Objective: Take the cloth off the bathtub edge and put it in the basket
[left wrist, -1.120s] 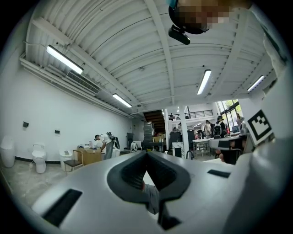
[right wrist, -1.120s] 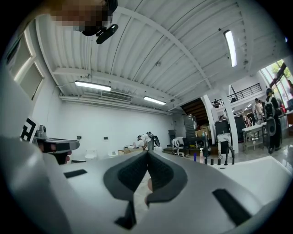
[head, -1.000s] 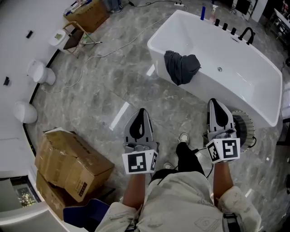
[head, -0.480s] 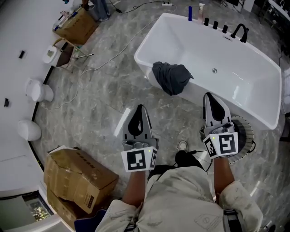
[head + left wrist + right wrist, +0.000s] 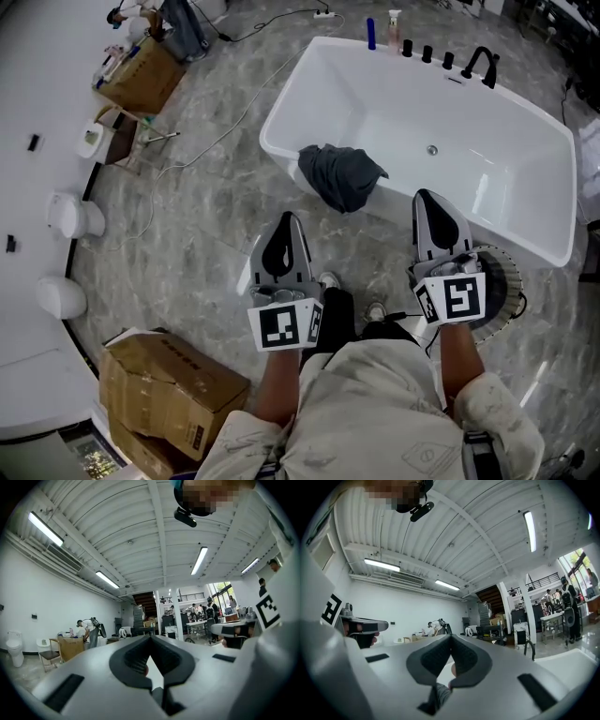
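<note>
A dark grey cloth [image 5: 340, 176] hangs bunched over the near edge of the white bathtub [image 5: 525, 141]. Both grippers are held level in front of the person, pointing at the tub. My left gripper [image 5: 289, 218] is shut and empty, its tip over the floor just short of the cloth and to its left. My right gripper [image 5: 427, 195] is also shut and empty, its tip near the tub's edge to the right of the cloth. A round dark slatted basket [image 5: 502, 266] stands on the floor against the tub, partly hidden under the right gripper. In both gripper views the jaws meet at the tip.
Cardboard boxes [image 5: 171, 386] lie on the floor at the lower left, another box [image 5: 141, 80] and a chair stand at the upper left. A cable [image 5: 225, 131] runs across the marble floor. A black faucet [image 5: 480, 64] and bottles [image 5: 372, 33] sit on the tub's far end.
The person has walked toward the bathtub: tub and cloth now lie nearer to both gripper tips. The grippers have stayed shut and side by side.
</note>
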Demonstrator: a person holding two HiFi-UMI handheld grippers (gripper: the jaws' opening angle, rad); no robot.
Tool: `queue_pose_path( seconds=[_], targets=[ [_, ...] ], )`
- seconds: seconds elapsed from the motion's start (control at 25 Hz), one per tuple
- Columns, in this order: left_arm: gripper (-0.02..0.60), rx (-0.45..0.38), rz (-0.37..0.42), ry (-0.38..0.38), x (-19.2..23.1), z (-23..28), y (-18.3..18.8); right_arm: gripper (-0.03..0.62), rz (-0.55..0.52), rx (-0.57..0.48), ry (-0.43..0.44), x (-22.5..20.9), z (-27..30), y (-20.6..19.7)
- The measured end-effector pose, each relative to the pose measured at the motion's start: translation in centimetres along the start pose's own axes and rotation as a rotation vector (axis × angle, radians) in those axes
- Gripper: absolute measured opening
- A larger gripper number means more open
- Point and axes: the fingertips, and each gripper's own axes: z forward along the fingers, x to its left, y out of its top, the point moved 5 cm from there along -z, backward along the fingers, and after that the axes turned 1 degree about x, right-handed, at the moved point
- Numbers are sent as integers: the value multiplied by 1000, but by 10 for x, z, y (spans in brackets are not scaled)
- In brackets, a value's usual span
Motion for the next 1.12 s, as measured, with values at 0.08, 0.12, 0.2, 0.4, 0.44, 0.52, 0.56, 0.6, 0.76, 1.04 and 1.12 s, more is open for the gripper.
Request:
queue_pose_path(
  seconds=[0.08, 0.12, 0.2, 0.4, 0.44, 0.52, 0.56, 0.6, 0.76, 1.04, 1.12],
  targets=[
    [-5, 5, -13, -16, 5, 14, -9, -11, -21, 14, -7, -3, 11, -7],
    [-5, 5, -19, -23, 9, 23, -13, -11, -37, 20, -11, -4, 19, -10],
    [-5, 6, -28, -37, 20, 43, -20, -11, -61, 33, -24, -6, 37, -14],
    [-5, 4, -22, -80, 49, 93, -31, -11, -67, 70, -41, -2, 91, -28],
    [-5, 2, -22, -87, 57, 105, -33, -11, -68, 81, -37, 1, 105, -32],
    [-5, 4, -25, -95, 74, 129, -39, -11, -66, 114, -30, 7, 135, -42],
    [-5, 12, -29, -95, 84, 141, -43, -11, -63, 134, -27, 9, 150, -48],
    [-5, 22, -36, -96, 93, 152, -49, -11, -59, 155, -23, 12, 164, -55],
    [-5, 38, -69, -110, 125, 187, -74, -11, -55, 240, -17, 23, 211, -82],
    [-5, 88, -91, -153, 157, 238, -130, -11, -67, 361, -10, 34, 274, -142],
    [-5, 95, -99, -168, 160, 251, -145, -11, -95, 395, -3, 35, 288, -160]
  ],
)
